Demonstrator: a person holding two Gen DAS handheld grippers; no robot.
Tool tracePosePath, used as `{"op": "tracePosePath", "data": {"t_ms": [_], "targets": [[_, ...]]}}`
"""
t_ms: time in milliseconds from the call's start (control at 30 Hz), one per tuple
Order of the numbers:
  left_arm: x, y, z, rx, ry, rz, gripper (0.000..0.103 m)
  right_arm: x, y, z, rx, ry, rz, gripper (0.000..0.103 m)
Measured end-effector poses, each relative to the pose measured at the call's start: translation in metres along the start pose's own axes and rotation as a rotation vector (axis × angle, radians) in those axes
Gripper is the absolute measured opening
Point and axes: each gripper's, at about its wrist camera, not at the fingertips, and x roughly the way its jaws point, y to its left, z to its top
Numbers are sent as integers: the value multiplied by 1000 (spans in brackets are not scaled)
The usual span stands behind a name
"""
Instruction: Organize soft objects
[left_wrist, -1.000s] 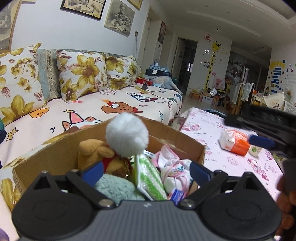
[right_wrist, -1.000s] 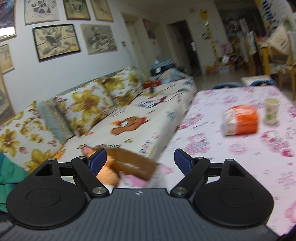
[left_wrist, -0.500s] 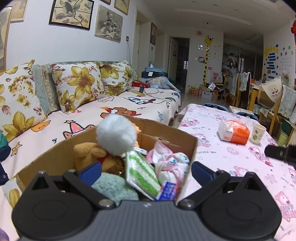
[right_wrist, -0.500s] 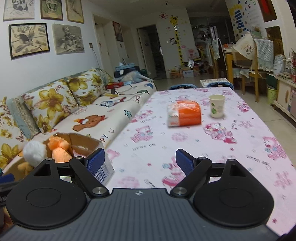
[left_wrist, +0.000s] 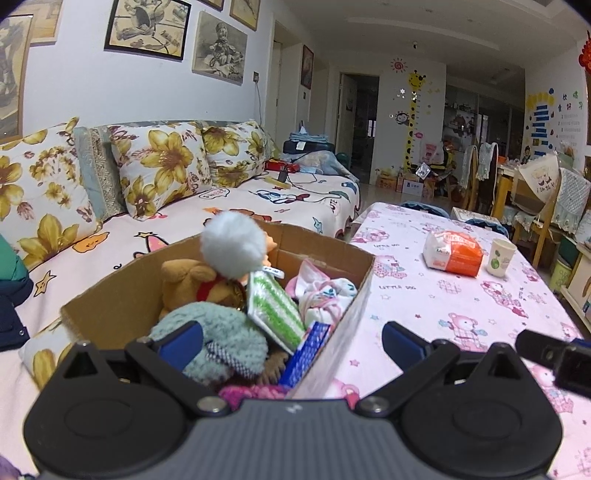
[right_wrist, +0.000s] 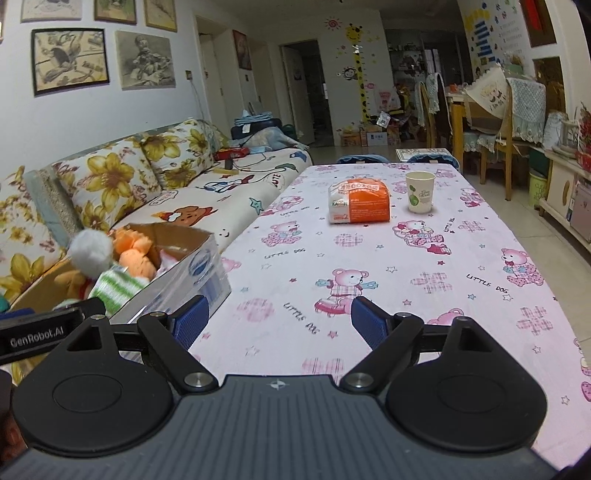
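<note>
An open cardboard box (left_wrist: 122, 306) stands at the table's left edge beside the sofa. It is filled with soft things: a white pom-pom (left_wrist: 229, 240), a brown plush bear (left_wrist: 184, 275), a teal fluffy toy (left_wrist: 218, 332), a green-striped packet (left_wrist: 273, 310) and pink-white cloth (left_wrist: 325, 295). My left gripper (left_wrist: 291, 341) is open just above the box's near end, with the box's right wall between its fingers and nothing held. My right gripper (right_wrist: 280, 319) is open and empty over the tablecloth, right of the box (right_wrist: 192, 266). Orange plush (right_wrist: 136, 258) shows in the right wrist view.
An orange tissue pack (right_wrist: 360, 203) and a paper cup (right_wrist: 419, 192) stand further along the pink bear-print table (right_wrist: 443, 295). The sofa (left_wrist: 258, 199) with flowered cushions runs along the left. Chairs (right_wrist: 480, 122) and clutter lie beyond the table's far end.
My right gripper has swung right, from facing the box to facing the table. My left gripper has shifted right, so the box's right wall now lies between its fingers. Both stay open.
</note>
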Motion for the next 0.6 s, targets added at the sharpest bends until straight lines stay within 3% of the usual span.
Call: {"op": "tracePosePath", "data": {"t_ms": [600], "targets": [[-78,5,-9,15,-42,-17,102,-62,21,-14,-47,-15,49,103]]}}
